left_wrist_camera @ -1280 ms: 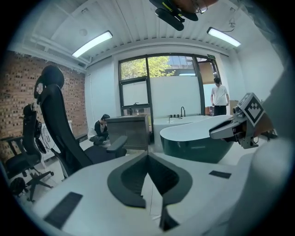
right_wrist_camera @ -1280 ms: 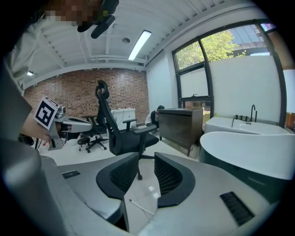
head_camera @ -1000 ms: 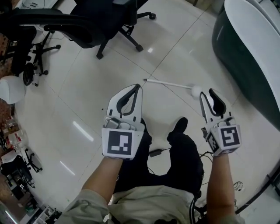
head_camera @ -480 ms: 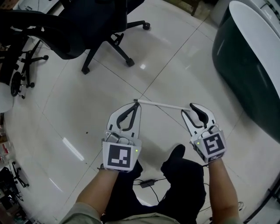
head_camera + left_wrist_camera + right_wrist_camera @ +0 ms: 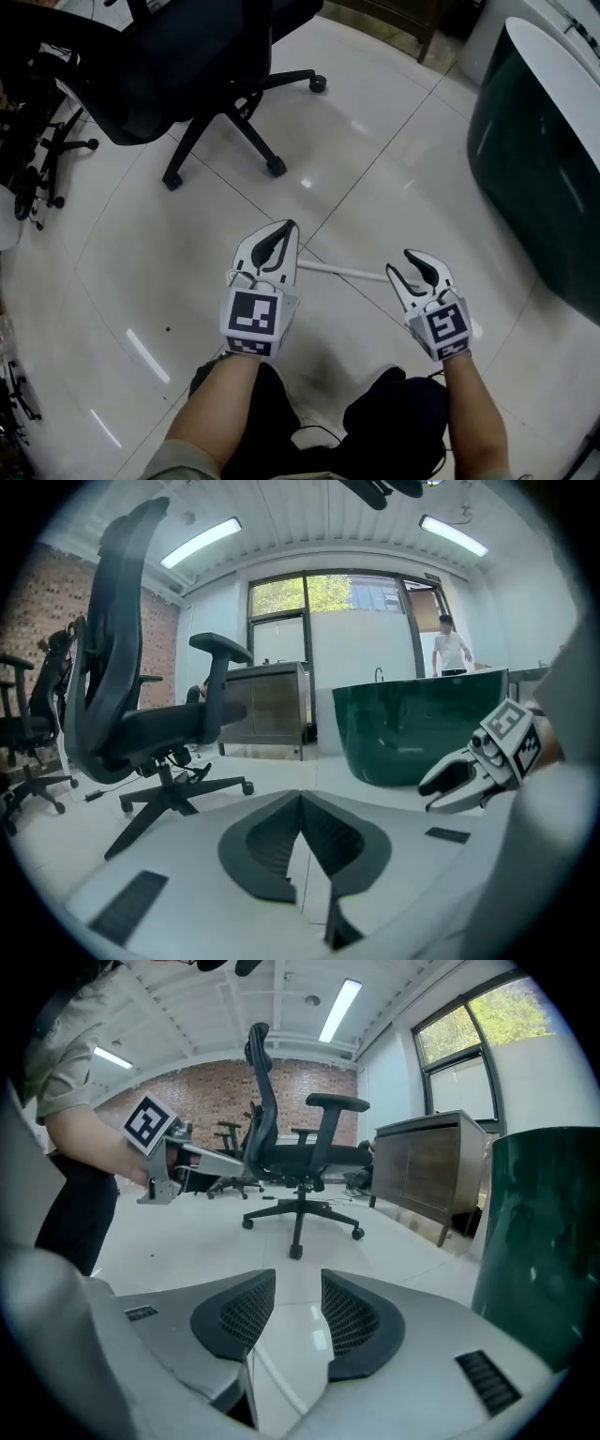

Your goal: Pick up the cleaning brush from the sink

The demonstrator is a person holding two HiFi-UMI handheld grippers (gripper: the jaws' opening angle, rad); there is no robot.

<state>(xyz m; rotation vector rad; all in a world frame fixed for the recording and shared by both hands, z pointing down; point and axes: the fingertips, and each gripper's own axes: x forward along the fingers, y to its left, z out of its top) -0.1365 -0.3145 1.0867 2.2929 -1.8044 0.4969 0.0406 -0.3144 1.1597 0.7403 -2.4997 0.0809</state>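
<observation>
Cleaning brush (image 5: 342, 271) is seen lying on the floor (image 5: 394, 159), mid-floor. Only its white handle is shown, spanning between the two tongs. Left tongs (image 5: 290, 226) are clenched, tips met, nothing gripped. Right tongs (image 5: 403, 264) are being opened, with only bare floor seen between the jaws. Dark green tub (image 5: 539, 150) is set along the floor's right edge, office chair (image 5: 178, 66) toward its far-left corner.

Bright, even light: ceiling strip lamps (image 5: 202, 541) and window (image 5: 323, 592), upper frame. Glare streaks on glossy floor (image 5: 150, 356). Gripper views: fisheye bending, dark corners; left gripper (image 5: 301, 799) close-up, slightly soft.
</observation>
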